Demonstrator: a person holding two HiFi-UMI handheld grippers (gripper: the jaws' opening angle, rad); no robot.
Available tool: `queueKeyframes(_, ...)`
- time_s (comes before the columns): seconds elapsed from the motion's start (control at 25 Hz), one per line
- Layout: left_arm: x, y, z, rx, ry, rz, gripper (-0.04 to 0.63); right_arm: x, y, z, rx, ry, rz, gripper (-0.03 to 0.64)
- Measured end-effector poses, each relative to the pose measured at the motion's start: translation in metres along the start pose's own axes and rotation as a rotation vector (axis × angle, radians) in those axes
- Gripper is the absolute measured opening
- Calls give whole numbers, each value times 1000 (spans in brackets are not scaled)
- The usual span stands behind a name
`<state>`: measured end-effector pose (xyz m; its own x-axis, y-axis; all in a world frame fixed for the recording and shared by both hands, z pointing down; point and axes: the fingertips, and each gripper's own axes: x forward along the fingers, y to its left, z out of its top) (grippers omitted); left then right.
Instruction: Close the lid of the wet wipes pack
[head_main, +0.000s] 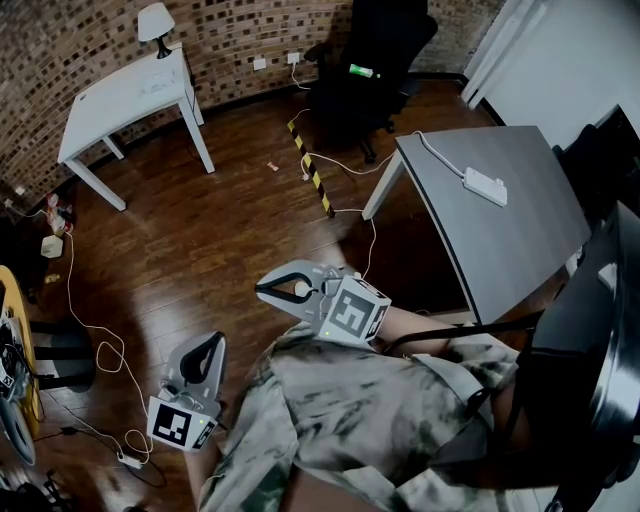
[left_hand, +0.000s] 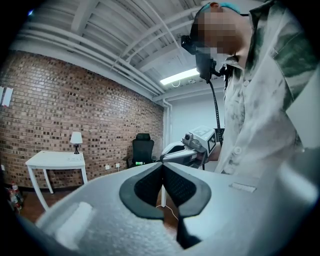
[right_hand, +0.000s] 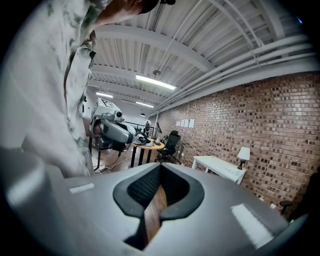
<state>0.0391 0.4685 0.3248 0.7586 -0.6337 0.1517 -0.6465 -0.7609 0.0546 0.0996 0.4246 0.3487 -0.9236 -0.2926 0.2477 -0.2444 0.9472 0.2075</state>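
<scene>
No wet wipes pack shows in any view. In the head view my left gripper (head_main: 216, 341) hangs low beside the person's camouflage shirt (head_main: 370, 400), jaws pressed together with nothing between them. My right gripper (head_main: 262, 290) is held higher, in front of the chest, pointing left over the wooden floor, its jaws also meeting. The left gripper view shows its own pads (left_hand: 150, 185) touching at the tip, with the right gripper (left_hand: 186, 150) beyond them. From the right gripper view its pads (right_hand: 145, 187) meet at the tip too, and the left gripper (right_hand: 113, 132) floats off to the left.
A grey table (head_main: 520, 240) with a white power strip (head_main: 485, 186) stands at the right. At the back are a white table (head_main: 125, 95) with a lamp (head_main: 155, 20) and a black office chair (head_main: 370, 60). Cables (head_main: 100, 350) and a yellow-black strip (head_main: 312, 170) lie on the floor.
</scene>
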Motion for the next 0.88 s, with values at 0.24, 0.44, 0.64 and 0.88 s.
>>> queueKeyframes(0.24,-3,2,-2,-9,1,0,0,4,3,-1,-7,5,7,6)
queueKeyframes(0.44,-3,2,-3,-10,-5,-2,2,7,6,-6,-13,7,15,6)
queueKeyframes(0.64,-7,7,-6,-17,-2,-1,2,11,7,-4,-1,28,15,6)
queueKeyframes(0.88,-4,11,-8,-18,2,5,0,15,3,-8,0,26,18,6)
